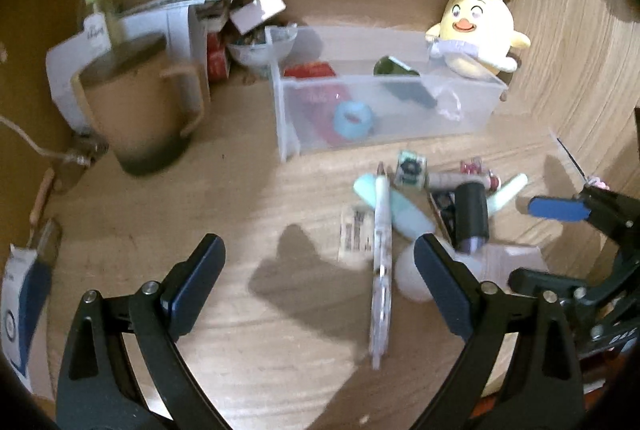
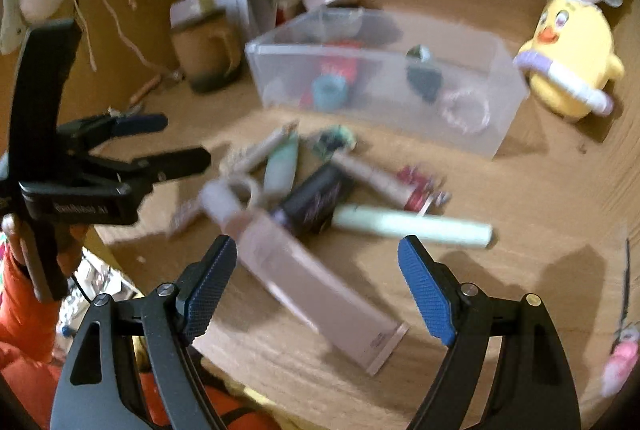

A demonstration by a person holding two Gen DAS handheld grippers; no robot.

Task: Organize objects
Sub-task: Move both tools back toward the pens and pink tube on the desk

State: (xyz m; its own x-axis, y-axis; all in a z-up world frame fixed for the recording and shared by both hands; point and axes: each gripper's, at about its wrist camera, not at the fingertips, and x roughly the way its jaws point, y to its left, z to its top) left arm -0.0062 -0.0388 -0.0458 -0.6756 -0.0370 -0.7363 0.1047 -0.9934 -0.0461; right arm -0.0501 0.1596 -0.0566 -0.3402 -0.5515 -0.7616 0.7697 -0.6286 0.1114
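A clear plastic bin [image 1: 460,84] [image 2: 500,98] stands on the wooden table and holds a blue ring, a red packet and a dark item. In front of it lies a pile of small things: a white pen [image 1: 382,262], a mint tube [image 1: 412,216], a black bottle [image 1: 472,214] [image 2: 316,204], a pale green stick [image 2: 412,226] and a beige tube [image 2: 312,278]. My left gripper [image 1: 320,250] hangs open over bare wood left of the pile. My right gripper [image 2: 316,250] is open above the beige tube, touching nothing.
A brown two-handled cup [image 1: 140,106] with a straw stands at the left, with boxes and a bowl [image 1: 262,48] behind it. A yellow plush chick [image 1: 480,34] [image 2: 572,66] with rabbit ears sits right of the bin. A wooden wall rises on the right.
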